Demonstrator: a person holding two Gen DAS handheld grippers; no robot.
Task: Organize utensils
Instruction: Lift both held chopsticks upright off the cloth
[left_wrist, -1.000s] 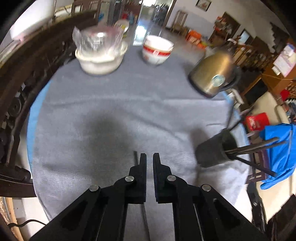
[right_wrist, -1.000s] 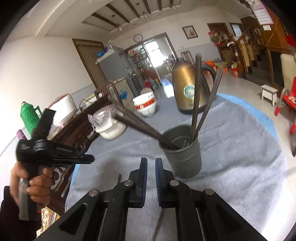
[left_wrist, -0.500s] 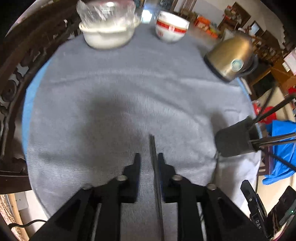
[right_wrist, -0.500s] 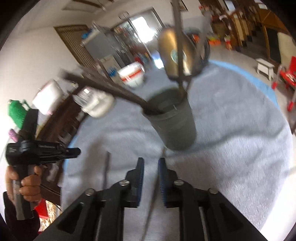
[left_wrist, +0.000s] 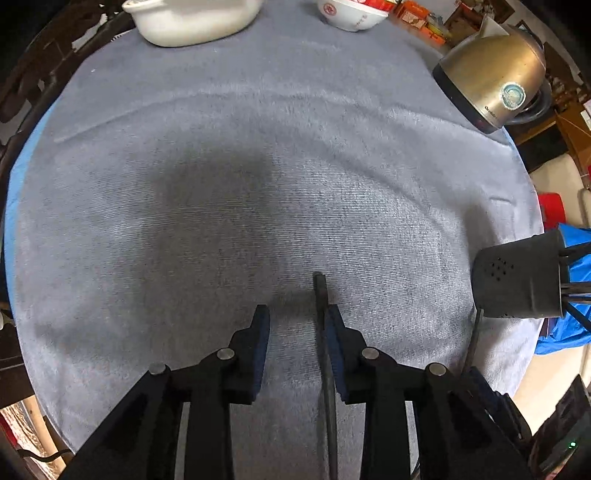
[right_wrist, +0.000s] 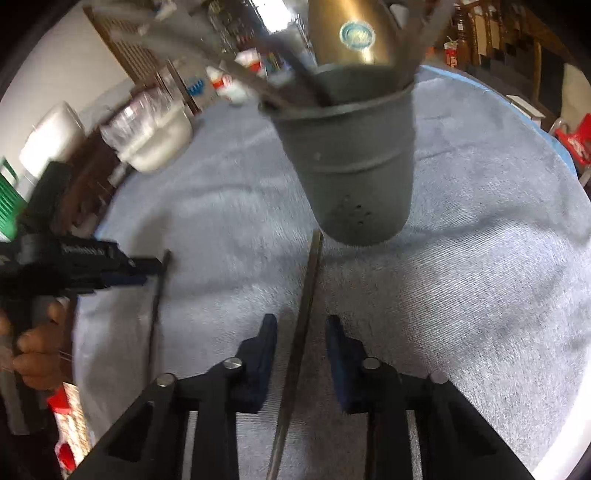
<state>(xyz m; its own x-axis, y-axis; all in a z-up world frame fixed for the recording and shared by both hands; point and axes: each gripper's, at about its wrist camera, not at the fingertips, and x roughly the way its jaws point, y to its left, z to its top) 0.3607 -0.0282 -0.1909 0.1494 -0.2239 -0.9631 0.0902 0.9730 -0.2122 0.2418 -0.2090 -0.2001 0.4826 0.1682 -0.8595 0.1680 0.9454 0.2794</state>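
Left gripper (left_wrist: 295, 319) and right gripper (right_wrist: 301, 328), jaws wide, each straddle a slim dark utensil (left_wrist: 320, 295) on ribbed grey cloth (left_wrist: 221, 184). Perforated grey cup (right_wrist: 351, 166); kettle (left_wrist: 491, 74) lettering unreadable

Utensil holder (left_wrist: 521, 280): far right of the left claw (left_wrist: 295, 321), its contents cut by the frame edge. Flat utensil (right_wrist: 299, 332): between the right claw's (right_wrist: 301, 332) fingers, lower end out of frame. Kettle (right_wrist: 351, 33): beyond the holder, top cropped, blurred. White bowl (left_wrist: 192, 18): far ahead, upper part cropped.
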